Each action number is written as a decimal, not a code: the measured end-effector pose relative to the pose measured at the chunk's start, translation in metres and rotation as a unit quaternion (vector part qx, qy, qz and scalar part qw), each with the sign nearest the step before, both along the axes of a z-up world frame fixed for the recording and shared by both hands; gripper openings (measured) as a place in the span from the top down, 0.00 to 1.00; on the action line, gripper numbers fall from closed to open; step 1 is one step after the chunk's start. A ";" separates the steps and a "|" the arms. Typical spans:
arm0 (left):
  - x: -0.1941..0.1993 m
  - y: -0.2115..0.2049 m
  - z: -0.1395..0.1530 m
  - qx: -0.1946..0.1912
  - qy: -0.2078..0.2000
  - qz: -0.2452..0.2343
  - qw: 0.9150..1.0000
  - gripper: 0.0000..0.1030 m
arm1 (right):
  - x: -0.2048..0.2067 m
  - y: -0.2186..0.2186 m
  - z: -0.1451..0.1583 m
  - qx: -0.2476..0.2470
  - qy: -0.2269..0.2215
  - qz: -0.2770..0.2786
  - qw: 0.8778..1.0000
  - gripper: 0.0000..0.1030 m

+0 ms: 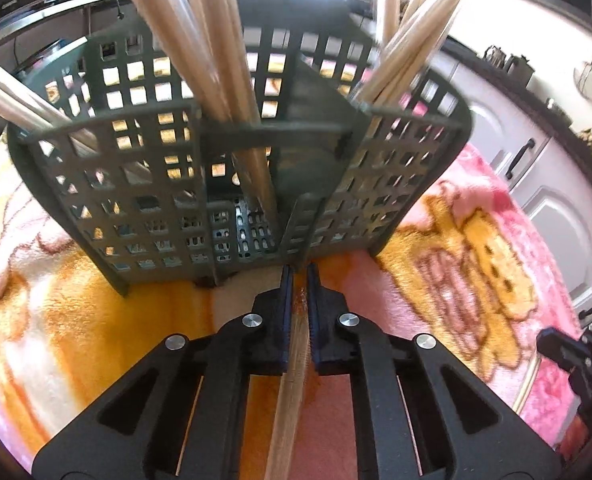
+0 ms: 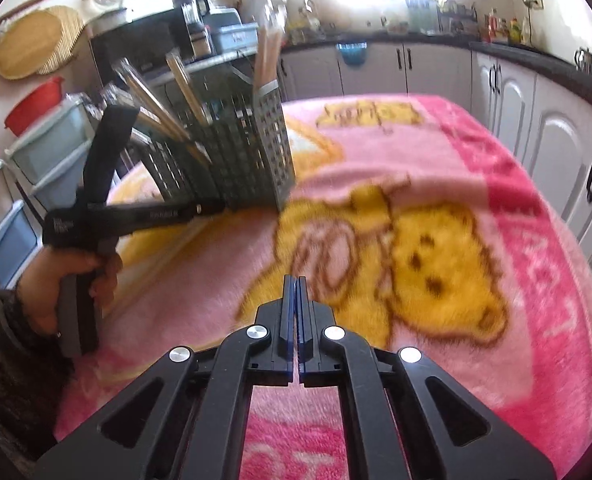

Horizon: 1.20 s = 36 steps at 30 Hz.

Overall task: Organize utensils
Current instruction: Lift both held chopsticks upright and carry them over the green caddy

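A grey-green lattice utensil holder (image 1: 232,184) stands on the blanket, with several wooden chopsticks (image 1: 220,52) leaning out of its compartments. My left gripper (image 1: 300,276) sits right at the holder's near base and is shut on a wooden chopstick (image 1: 292,384) that runs back under the camera. In the right wrist view the holder (image 2: 240,148) is at the upper left, with the left gripper (image 2: 212,207) against its base. My right gripper (image 2: 296,284) is shut and empty above the blanket, apart from the holder.
A pink and yellow bear blanket (image 2: 436,264) covers the table. White cabinets (image 2: 556,144) line the right and back. Stacked blue drawers (image 2: 24,168) and a red basin (image 2: 36,102) stand at the left. The right gripper shows at the left wrist view's right edge (image 1: 576,360).
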<state>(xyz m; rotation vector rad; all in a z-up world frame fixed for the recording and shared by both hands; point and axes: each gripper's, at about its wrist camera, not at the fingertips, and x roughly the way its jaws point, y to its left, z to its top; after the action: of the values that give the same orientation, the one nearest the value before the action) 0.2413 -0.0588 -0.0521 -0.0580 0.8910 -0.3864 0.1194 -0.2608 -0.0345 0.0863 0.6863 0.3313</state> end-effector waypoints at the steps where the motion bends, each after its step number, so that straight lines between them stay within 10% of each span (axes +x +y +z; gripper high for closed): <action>1: -0.002 0.004 0.005 -0.008 -0.004 -0.001 1.000 0.97 | -0.001 0.000 0.007 0.001 -0.011 0.001 1.000 0.99; 36: -0.050 0.046 0.207 -0.169 -0.235 0.023 0.957 1.00 | -0.001 0.029 0.170 0.007 -0.247 0.035 0.968 0.99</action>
<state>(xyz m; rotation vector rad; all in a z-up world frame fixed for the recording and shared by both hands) 0.1908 -0.0127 0.1554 -0.2893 0.3465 -0.4799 0.1183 -0.2315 0.1358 -0.0095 0.1929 0.4067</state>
